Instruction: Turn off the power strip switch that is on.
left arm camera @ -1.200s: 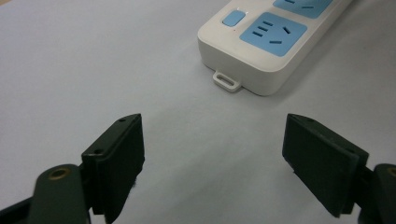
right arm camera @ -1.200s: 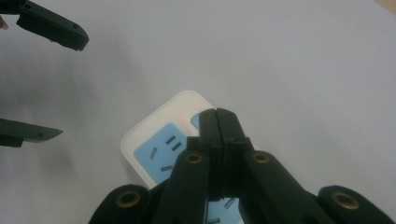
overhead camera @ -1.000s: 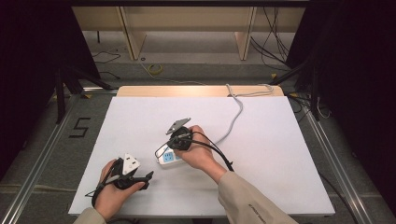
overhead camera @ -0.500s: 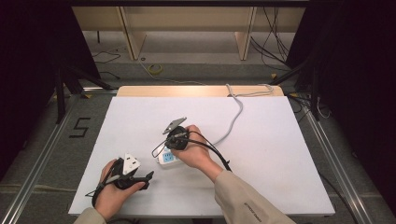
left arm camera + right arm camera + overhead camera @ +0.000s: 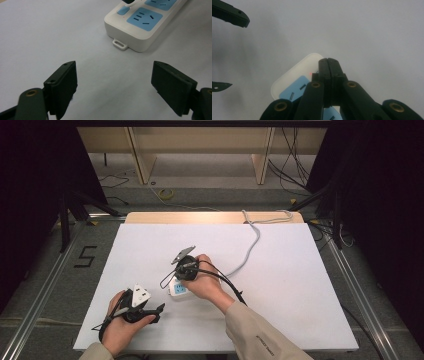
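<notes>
White power strip [image 5: 140,25] cut off at top; right gripper [image 5: 328,65] jaws closed, hiding switch; left gripper [image 5: 113,85] jaws wide, empty.

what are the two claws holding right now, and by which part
Nothing. The right claw is shut empty, its tip over the power strip switch; the left claw is open over the table.

power strip [image 5: 178,288] on table [image 5: 300,285], left gripper [image 5: 159,309] near, right gripper [image 5: 328,62] above

We seem to be in a lab: black curtains [image 5: 30,195], metal rails [image 5: 45,285], loose floor cables [image 5: 295,170].
</notes>
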The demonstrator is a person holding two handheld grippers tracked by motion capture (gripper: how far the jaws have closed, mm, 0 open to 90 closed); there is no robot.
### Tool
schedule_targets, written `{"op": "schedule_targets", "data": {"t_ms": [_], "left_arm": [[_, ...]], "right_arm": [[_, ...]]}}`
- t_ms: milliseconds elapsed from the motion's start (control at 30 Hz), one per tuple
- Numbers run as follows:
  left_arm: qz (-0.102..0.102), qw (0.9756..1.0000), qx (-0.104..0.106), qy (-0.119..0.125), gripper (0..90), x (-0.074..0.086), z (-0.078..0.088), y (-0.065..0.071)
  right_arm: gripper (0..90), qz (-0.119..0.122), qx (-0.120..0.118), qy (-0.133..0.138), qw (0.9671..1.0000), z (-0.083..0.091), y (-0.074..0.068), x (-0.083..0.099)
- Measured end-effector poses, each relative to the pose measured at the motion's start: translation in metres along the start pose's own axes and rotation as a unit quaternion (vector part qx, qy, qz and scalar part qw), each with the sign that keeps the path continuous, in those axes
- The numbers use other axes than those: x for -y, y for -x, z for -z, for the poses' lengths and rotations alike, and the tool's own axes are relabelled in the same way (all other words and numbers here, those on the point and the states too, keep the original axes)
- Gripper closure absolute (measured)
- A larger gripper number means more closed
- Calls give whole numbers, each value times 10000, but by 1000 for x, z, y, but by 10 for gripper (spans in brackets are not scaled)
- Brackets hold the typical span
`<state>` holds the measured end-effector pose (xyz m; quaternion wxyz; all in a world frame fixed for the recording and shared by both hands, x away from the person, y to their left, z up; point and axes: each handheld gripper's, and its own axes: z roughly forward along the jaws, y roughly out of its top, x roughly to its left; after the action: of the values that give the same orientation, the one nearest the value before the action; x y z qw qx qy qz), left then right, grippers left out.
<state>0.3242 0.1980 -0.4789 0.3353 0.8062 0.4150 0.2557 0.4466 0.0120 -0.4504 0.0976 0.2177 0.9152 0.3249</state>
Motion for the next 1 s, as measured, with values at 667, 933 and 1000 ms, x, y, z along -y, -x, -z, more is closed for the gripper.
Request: {"op": "schedule_targets", "data": {"t_ms": [667,933,1000], "left_arm": [[-21,10000,18,-18,207,-1,-1,0],[-32,10000,19,-21,207,-1,-1,1],[-25,10000,20,-12,206,-1,-1,1]], "right_arm": [[900,9,13,-129,9999,-8,0,-2],[900,49,90,-196,9998,-8,-2,-4],[900,27,103,-231,9997,-8,-3,-5]]}}
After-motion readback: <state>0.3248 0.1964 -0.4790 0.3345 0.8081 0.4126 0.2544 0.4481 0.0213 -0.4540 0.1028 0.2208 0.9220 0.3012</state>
